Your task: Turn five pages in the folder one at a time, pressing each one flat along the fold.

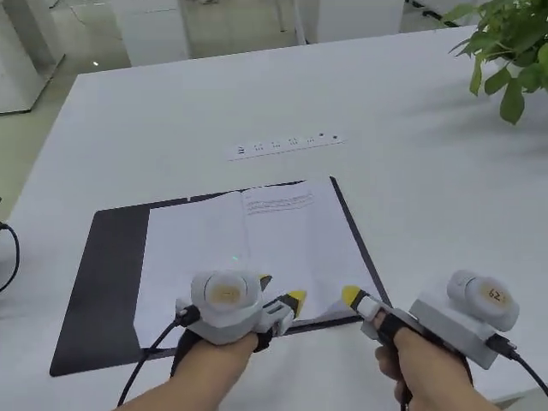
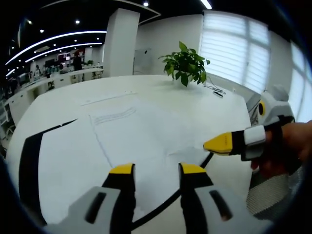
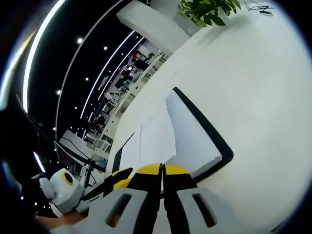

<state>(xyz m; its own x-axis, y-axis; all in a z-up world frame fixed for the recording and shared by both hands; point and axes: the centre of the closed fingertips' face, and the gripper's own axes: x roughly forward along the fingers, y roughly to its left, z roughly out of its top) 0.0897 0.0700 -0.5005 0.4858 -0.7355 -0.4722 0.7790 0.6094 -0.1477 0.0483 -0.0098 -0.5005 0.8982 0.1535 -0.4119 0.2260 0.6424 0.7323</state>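
Observation:
A black folder (image 1: 111,274) lies open on the white table, its white pages (image 1: 282,240) spread flat. My left gripper (image 1: 282,301) hovers over the bottom edge of the pages near the fold, and its own view shows it (image 2: 157,170) open with nothing between the jaws. My right gripper (image 1: 351,297) is at the bottom right corner of the right-hand page. In its own view the right gripper (image 3: 162,169) has its jaws together, and a wedge of page (image 3: 156,141) runs up to the tips. That corner (image 2: 187,148) looks slightly lifted toward the right gripper (image 2: 219,144).
A flush power strip (image 1: 287,144) sits in the table behind the folder. A potted plant (image 1: 509,43) stands at the far right corner. A black cable (image 1: 10,257) loops at the left edge. The table's front edge is just below my hands.

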